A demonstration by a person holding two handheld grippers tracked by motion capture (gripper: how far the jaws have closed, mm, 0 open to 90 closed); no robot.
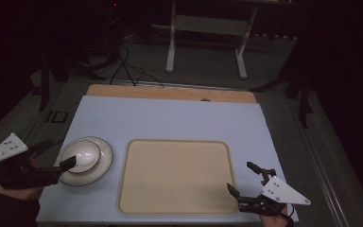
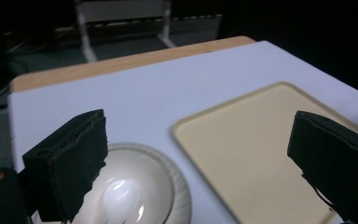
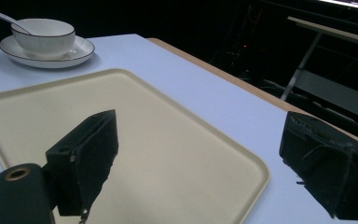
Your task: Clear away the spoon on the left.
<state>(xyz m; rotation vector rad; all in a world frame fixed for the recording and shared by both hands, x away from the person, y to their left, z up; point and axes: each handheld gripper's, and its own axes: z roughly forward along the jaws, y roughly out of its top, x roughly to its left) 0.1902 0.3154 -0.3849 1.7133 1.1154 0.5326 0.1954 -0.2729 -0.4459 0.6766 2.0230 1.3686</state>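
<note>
Spanning the table (image 1: 170, 118), a bare tray (image 1: 175, 177) awaits loading; left of the tray, a bowl (image 1: 82, 157) with spoon (image 3: 7, 20) sits on its plate (image 1: 105, 161), where the left gripper (image 1: 68, 163) arrives, jaws spread. Right of the tray, the right gripper (image 1: 241, 179) idles, jaws spread.

Left gripper (image 1: 68, 163): low at the near left, fingers (image 2: 67, 163) spread wide, nothing between them. Right gripper (image 1: 243, 177): near right corner, fingers (image 3: 86, 158) likewise parted (grey plate uppermost), empty.
</note>
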